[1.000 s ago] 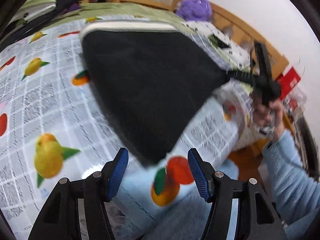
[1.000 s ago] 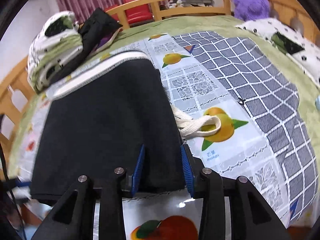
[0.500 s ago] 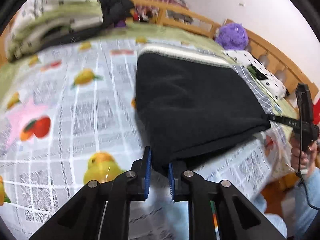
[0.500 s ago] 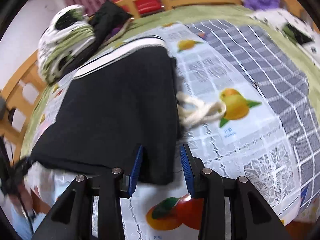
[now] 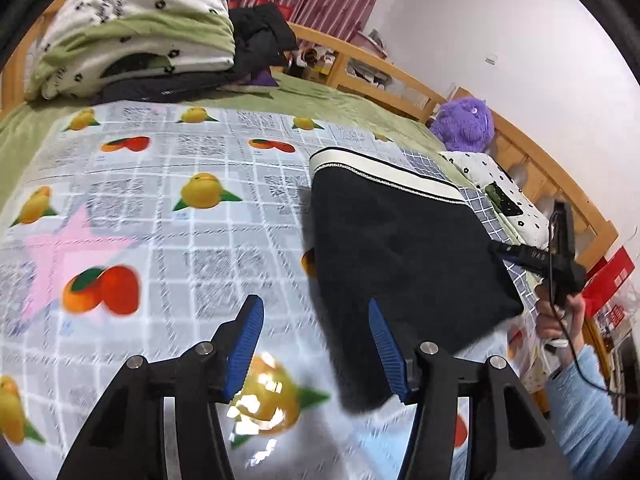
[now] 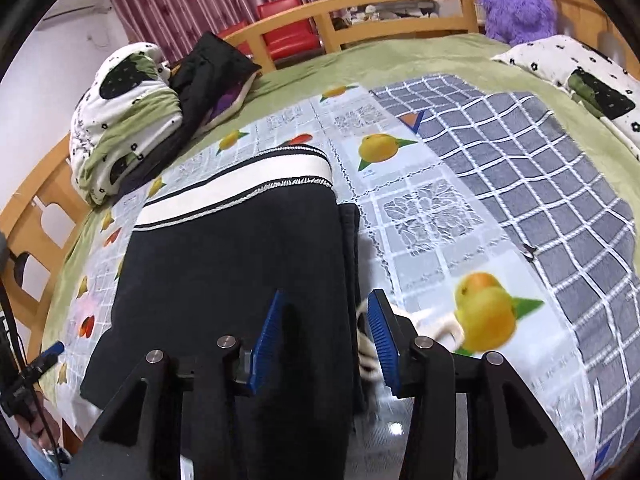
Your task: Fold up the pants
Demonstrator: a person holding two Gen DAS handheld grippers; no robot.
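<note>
Left gripper (image 5: 316, 344) has released, fingers now gaping apart beside the pants (image 5: 400, 248). Right gripper (image 6: 326, 340) is straddling their near edge unclamped, pants lying ahead, folded, on the bed (image 6: 420, 54).

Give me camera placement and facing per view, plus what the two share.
Left wrist: sits on the left gripper, looking across the bed along its open fingers at the pants; the right hand shows far right.
Right wrist: sits on the right gripper, looking up the pants toward their waistband; its fingers straddle the near edge.
Shared: pants, fruit-print cloth, purple plush toy.
</note>
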